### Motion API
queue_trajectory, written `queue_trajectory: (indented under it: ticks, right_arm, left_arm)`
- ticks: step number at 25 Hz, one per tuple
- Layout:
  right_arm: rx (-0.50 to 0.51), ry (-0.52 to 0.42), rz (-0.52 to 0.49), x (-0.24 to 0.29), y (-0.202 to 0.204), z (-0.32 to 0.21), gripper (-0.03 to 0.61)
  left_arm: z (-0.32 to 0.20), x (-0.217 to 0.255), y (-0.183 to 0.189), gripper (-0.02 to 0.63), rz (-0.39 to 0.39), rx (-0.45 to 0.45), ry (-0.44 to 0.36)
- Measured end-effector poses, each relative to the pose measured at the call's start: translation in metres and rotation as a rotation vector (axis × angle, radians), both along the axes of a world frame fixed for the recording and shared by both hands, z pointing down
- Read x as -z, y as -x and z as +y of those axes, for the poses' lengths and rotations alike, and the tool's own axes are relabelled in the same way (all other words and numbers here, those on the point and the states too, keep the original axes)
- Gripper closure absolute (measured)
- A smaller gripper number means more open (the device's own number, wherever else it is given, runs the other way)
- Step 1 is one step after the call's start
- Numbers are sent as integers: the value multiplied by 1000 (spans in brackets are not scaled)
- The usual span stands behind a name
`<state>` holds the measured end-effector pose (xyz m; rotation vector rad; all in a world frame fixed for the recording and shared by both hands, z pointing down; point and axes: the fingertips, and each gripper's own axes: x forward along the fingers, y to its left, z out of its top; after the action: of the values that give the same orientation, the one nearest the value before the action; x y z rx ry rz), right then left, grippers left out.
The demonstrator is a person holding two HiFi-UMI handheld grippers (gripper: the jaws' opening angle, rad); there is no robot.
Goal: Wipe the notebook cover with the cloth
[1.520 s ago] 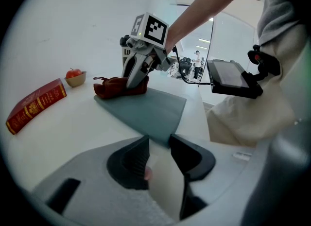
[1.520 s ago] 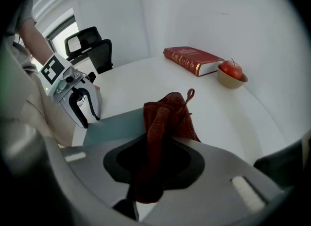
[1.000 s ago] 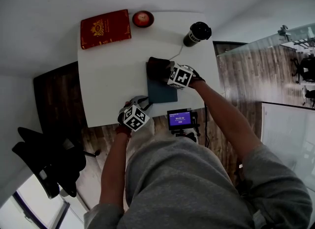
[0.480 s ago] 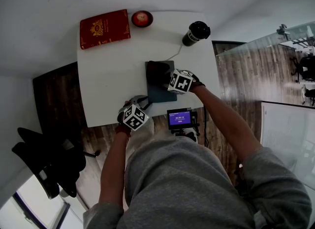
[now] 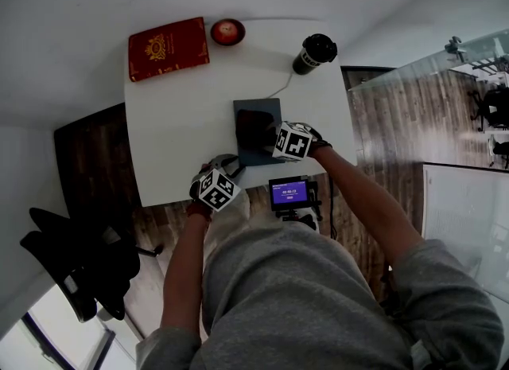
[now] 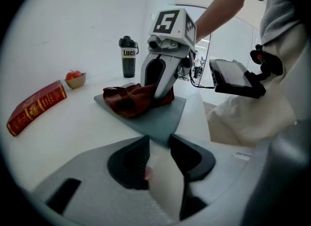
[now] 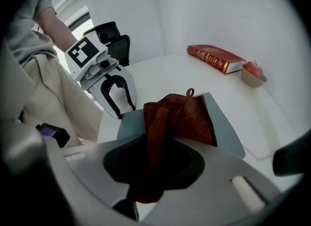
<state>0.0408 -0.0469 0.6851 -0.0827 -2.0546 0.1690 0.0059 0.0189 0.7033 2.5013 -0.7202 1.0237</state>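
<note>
Clamping down with my right gripper (image 7: 158,159), jaws clenched on a bunched fold of the dark red cloth (image 7: 182,118), and the rest of it spills across the grey notebook (image 5: 254,153), which lies flat near the front edge of the white table (image 5: 175,122). My left gripper (image 6: 158,145) sits just by the notebook's near corner, jaws released, only bare tabletop between them. Over at the far side are a red book (image 5: 169,48), an apple (image 6: 73,74) in a small bowl (image 6: 78,81) and a black bottle (image 5: 314,53), all well apart from the notebook.
</note>
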Motion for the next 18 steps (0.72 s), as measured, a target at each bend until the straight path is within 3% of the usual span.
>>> queue_trajectory:
  ticks: [13, 18]
  right_arm:
    - [105, 68, -19, 0, -10, 48, 486]
    - [100, 94, -23, -1, -15, 57, 486]
  left_arm:
    - [0, -2, 1, 469, -4, 3, -1]
    - [0, -1, 0, 469, -4, 4, 0]
